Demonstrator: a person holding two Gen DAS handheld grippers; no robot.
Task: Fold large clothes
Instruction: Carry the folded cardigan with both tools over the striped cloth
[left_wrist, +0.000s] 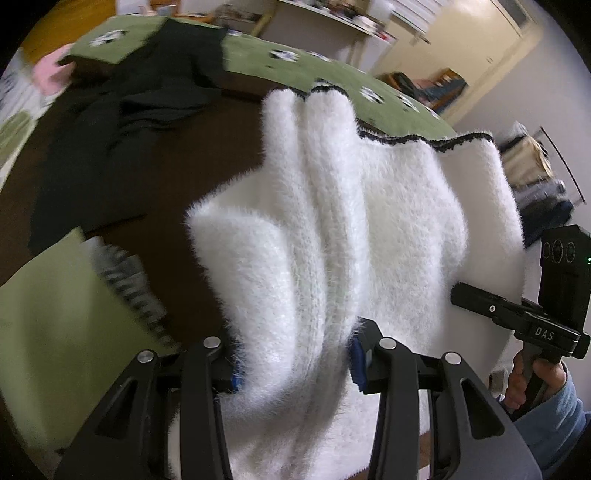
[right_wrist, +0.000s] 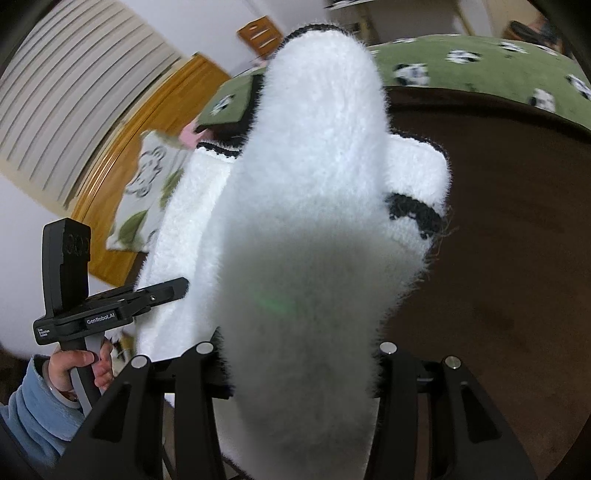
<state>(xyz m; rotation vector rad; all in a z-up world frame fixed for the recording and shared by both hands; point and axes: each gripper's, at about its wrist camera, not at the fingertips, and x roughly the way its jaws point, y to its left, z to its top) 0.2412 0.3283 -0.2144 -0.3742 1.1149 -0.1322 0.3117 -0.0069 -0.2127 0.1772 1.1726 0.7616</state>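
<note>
- Above the brown bed surface (left_wrist: 184, 177), white fuzzy sweater (left_wrist: 332, 229) hangs lifted, bunched in long vertical folds, black-trimmed edge at its far end.
- Left claw (left_wrist: 293, 365) clamped on a thick gathered wad of the sweater; fabric fills the gap between its blue-padded fingers.
- Right claw (right_wrist: 295, 369) also clamped on the sweater; thick fuzzy roll runs straight out between its fingers, blocks most of that view.
- Each claw shows in the other's camera: right one to the sweater's right in the left wrist view, held by a hand (left_wrist: 532, 384) in a light blue sleeve; left one at the sweater's left in the right wrist view, also hand-held (right_wrist: 79, 369).
- Sweater's lower part: can't tell if it touches the bed; it looks mostly airborne.
- Progress judgement: early to middle. Garment is picked up at two points and carried, not laid flat. No neat fold visible, only bunching and drape.
- Beyond the sweater, black garment (left_wrist: 122, 122) lies crumpled on the bed, unfolded. Looks untouched, likely still to do.
- Left of the sweater, light green cloth (left_wrist: 48, 314) with a striped piece on it, near the left claw. Can't tell if folded; blurred.
- Behind the sweater, green panda-print blanket (right_wrist: 480, 70) along the bed's far side.
- Left to do, by judgement: lay the sweater flat on the bed, fold sleeves and body, then the black garment.
</note>
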